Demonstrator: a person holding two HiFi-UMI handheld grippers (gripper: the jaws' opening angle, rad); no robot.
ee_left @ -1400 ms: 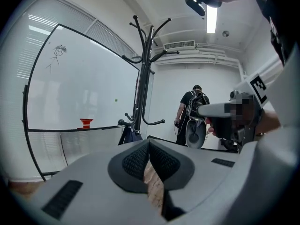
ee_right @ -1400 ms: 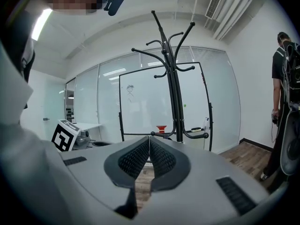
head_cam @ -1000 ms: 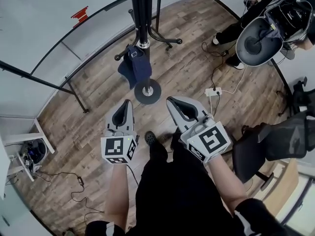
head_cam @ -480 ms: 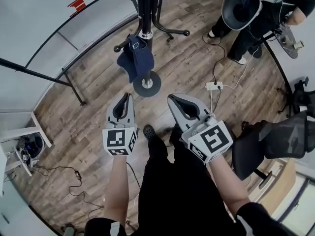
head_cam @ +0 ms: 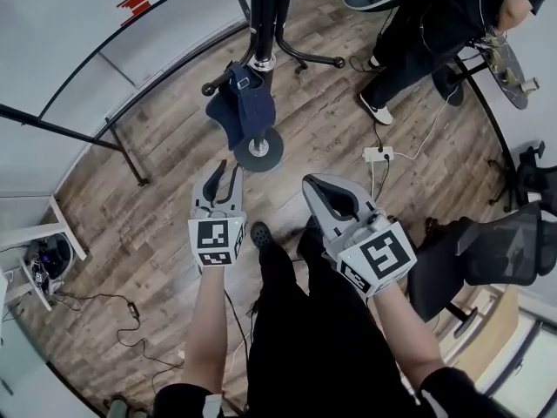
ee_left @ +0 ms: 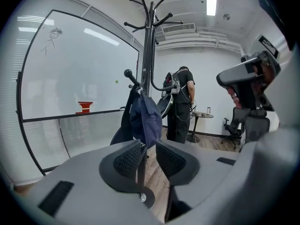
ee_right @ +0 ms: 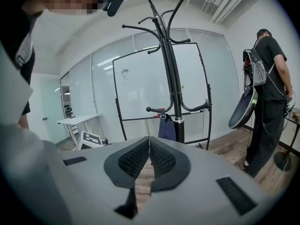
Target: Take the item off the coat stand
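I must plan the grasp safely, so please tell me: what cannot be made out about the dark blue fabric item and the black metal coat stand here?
- Head view: whether the dark blue fabric item is a cap or a bag; it is seen from above as crumpled folds.
- Left gripper view: the white print on it is too small to read.
- Head view: the upper hooks of the black metal coat stand are cut off by the top edge.

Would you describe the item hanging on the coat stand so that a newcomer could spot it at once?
Look for the black coat stand on the wood floor beside the whiteboard. From one of its low knobbed hooks hangs a soft navy cap. It is the only thing on the stand; every other hook is bare.
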